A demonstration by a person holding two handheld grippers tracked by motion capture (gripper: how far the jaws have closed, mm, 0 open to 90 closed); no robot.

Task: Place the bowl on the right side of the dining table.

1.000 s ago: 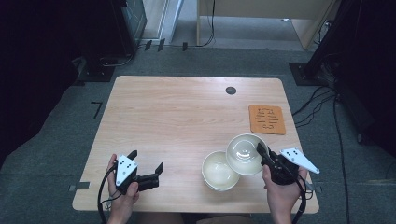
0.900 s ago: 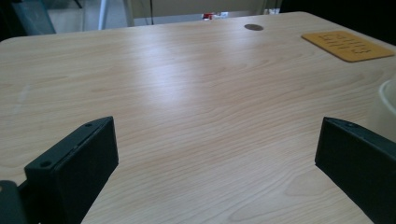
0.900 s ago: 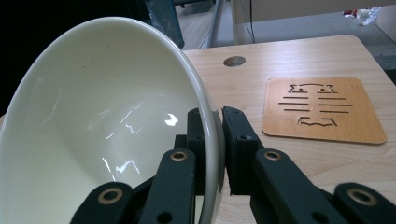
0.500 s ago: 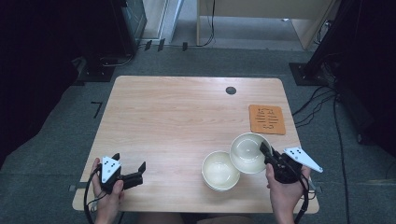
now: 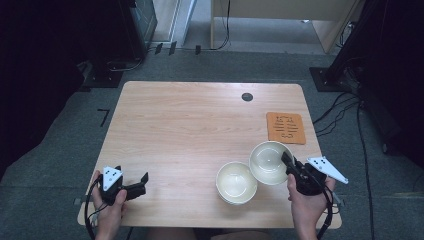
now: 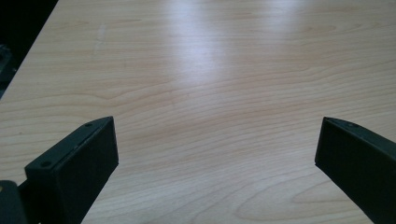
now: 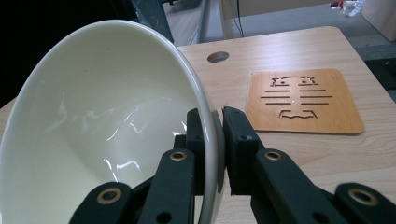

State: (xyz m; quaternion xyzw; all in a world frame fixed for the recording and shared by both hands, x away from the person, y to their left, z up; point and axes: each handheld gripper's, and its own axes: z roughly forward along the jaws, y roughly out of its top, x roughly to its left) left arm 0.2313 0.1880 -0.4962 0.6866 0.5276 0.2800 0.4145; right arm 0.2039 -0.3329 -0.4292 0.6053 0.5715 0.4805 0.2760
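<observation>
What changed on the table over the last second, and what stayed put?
The left claw, jaws open and empty, drew back toward the table's near left corner. The right claw stays shut on the rim of the held bowl, which shifted slightly nearer. The second bowl and the orange trivet did not move.

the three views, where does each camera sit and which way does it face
High view: above the person's side, looking forward and down on the pale wooden table; both hands show.
Left gripper view: rides the left gripper, facing bare tabletop; open black jaws.
Right gripper view: rides the right gripper, clamped on the cream bowl's rim.
Shared: bowl, orange wooden trivet.
</observation>
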